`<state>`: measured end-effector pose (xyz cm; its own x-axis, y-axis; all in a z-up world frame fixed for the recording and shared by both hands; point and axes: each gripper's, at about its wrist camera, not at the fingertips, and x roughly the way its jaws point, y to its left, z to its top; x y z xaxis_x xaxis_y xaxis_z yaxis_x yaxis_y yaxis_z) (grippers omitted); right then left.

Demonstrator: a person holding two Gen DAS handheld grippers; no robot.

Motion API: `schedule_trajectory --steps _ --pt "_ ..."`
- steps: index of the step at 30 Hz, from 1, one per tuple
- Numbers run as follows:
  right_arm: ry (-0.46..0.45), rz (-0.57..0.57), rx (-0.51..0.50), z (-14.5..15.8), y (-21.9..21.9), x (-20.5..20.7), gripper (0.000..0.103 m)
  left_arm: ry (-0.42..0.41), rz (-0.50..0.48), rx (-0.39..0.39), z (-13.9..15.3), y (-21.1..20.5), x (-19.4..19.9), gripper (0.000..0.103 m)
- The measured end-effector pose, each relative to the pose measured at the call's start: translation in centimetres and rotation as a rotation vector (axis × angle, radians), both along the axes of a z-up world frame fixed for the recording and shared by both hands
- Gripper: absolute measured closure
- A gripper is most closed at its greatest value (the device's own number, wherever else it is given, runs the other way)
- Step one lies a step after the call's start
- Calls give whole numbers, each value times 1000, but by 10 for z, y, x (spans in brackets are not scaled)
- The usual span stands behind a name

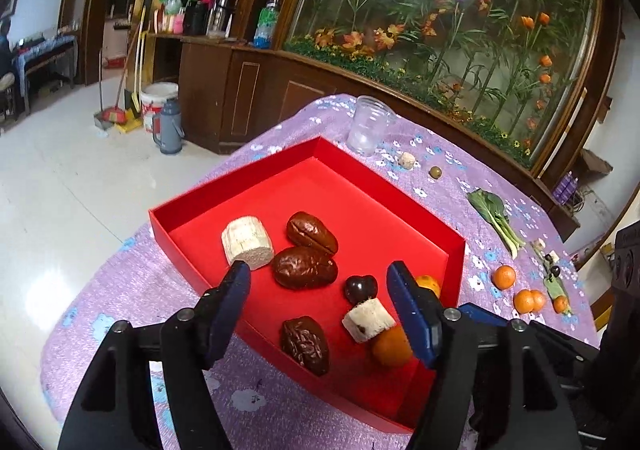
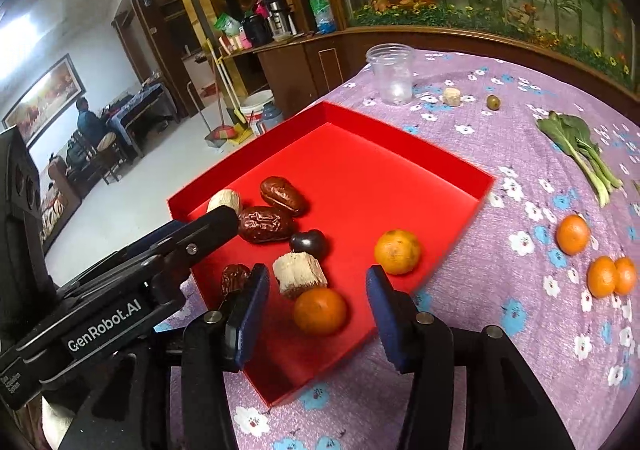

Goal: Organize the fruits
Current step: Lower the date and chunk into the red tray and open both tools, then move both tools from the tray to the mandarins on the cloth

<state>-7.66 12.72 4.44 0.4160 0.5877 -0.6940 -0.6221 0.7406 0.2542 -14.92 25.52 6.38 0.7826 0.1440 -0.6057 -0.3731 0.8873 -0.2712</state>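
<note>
A red box (image 1: 224,187) (image 2: 486,185) sits on the purple flowered tablecloth. It holds three dark dates (image 1: 306,268), two pale cane chunks (image 1: 246,240) (image 2: 298,274), a dark round fruit (image 1: 360,288) and two tangerines (image 2: 320,310) (image 2: 397,252). My left gripper (image 1: 318,274) is open and empty above the box's near side. My right gripper (image 2: 316,284) is open and empty, its fingers on either side of the near tangerine, above it. Three more tangerines (image 2: 573,234) (image 2: 602,276) lie on the cloth to the right of the box.
A clear plastic cup (image 2: 392,73) stands behind the box. A small cane piece (image 2: 452,95), a green olive (image 2: 494,101) and a leafy green (image 2: 576,145) lie on the cloth. A wooden cabinet and planter stand behind the table. The left gripper's body (image 2: 120,290) fills the right view's lower left.
</note>
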Motion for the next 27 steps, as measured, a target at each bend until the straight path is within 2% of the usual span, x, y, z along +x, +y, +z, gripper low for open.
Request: schedule_trajectory --steps 7,10,27 --pt "0 -23 37 8 -22 -9 44 -8 10 164 24 -30 -9 28" --pt "-4 -36 53 10 -34 -12 44 -15 -8 202 32 -44 -14 26" --pt "-9 -158 140 14 -127 -20 38 -9 -105 304 52 -111 -22 25"
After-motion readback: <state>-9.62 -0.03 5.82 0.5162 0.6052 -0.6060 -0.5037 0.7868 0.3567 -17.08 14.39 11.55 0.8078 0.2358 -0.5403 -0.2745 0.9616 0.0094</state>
